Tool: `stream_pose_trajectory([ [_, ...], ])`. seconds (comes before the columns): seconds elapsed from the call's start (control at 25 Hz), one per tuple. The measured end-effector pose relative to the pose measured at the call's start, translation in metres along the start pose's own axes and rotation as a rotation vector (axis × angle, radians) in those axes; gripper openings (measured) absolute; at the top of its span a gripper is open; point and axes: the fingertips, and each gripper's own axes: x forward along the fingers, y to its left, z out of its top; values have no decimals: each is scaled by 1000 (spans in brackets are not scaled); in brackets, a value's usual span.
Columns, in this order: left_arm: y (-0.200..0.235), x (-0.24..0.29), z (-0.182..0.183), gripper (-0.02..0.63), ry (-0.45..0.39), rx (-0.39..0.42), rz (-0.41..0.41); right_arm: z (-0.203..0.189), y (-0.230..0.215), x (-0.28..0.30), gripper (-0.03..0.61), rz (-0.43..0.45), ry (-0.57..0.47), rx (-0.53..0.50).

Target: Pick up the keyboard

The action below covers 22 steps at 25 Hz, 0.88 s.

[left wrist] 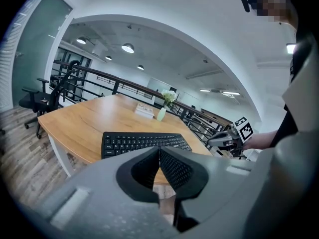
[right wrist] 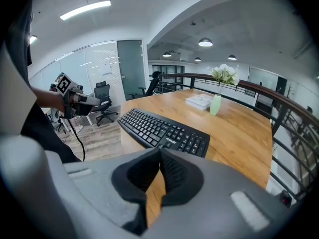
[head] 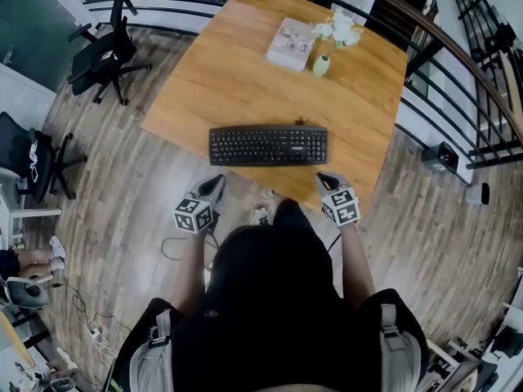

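Observation:
A black keyboard (head: 268,145) lies flat near the front edge of the wooden table (head: 229,72); it also shows as the keyboard (left wrist: 142,143) in the left gripper view and the keyboard (right wrist: 163,131) in the right gripper view. My left gripper (head: 216,184) hovers just off the table's front edge, below the keyboard's left end, shut and empty. My right gripper (head: 325,180) hangs below the keyboard's right end, also shut with nothing in it. Neither touches the keyboard. The left gripper (left wrist: 159,149) and right gripper (right wrist: 159,151) have their pads pressed together.
A book (head: 290,43), a small green vase (head: 321,65) and white flowers (head: 339,29) stand at the table's far side. Black office chairs (head: 106,51) stand on the left. A railing (head: 458,72) runs along the right. Cables (head: 90,321) lie on the floor.

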Motion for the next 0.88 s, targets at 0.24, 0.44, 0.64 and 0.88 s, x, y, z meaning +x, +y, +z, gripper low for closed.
stream_pose_trajectory([
  [0.24,13,15,10,15,6,6,10,2,-15,9,3,-3,13,9],
  [0.44,28,23,17,17,23,11,10,9,-30,20,3,-9,32,3],
  [0.64,50,32,16,17,40,-18,31,12,-42,35,3,-14,35,19],
  [0.88,66,51,21,17,61,-16,30,9,-55,52,3,-11,64,19],
])
